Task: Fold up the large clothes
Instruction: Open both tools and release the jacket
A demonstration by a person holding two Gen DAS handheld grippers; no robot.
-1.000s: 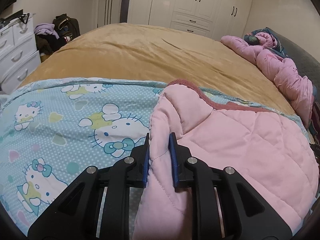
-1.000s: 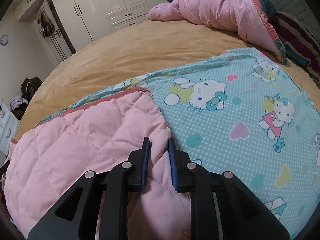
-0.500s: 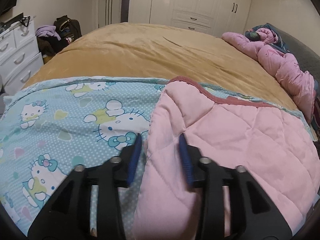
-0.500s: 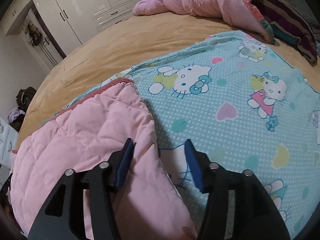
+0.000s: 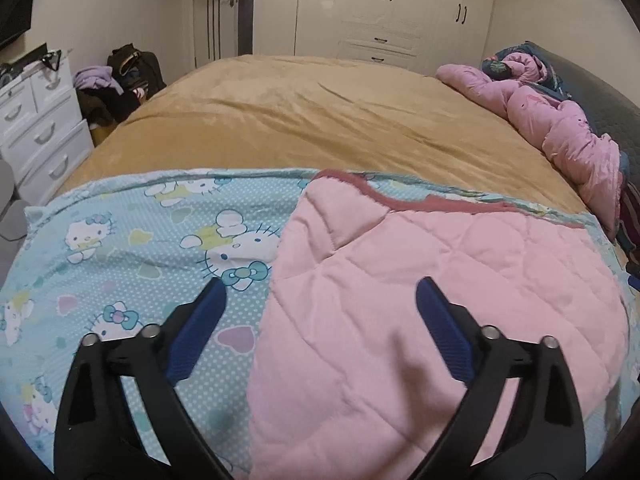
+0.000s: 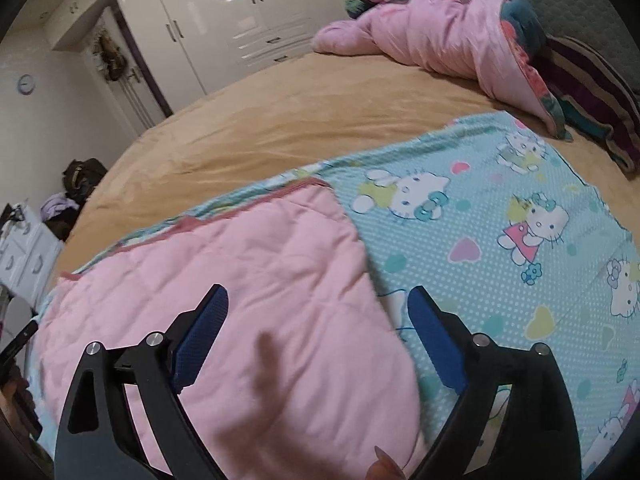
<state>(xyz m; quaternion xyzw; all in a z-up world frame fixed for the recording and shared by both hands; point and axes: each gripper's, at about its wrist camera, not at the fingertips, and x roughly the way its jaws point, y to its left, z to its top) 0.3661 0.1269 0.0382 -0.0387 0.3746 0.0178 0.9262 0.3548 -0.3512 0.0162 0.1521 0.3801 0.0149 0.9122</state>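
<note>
Bed (image 5: 320, 120): tan cover, filling most of both views; a white wardrobe (image 5: 380, 4) stands beyond it.
Quilt (image 5: 140, 248): blue cartoon-cat print, lying flat across the near part of the bed, its long axis running side to side in front of both grippers.
Folded flap (image 5: 420, 280): the quilt's pink quilted underside, turned over onto the printed face; its free edge runs away from the cameras toward the far hem.
Second pink quilt (image 6: 440, 40): bunched at the head of the bed, well apart from the work.
Left gripper (image 5: 320, 304): jaws opening, spread wide, nothing pinched; the flap's edge lies below and between the blue pads (image 5: 196, 336).
Right gripper (image 6: 318, 304): jaws opening, likewise released; the same edge lies between its pads, pink to one side, print to the other.
Key relation: both grippers sit over the flap's free edge, about equally near; the unfolded printed half lies outward of the left gripper.
Likely next: a fresh grasp on an outer edge.
</note>
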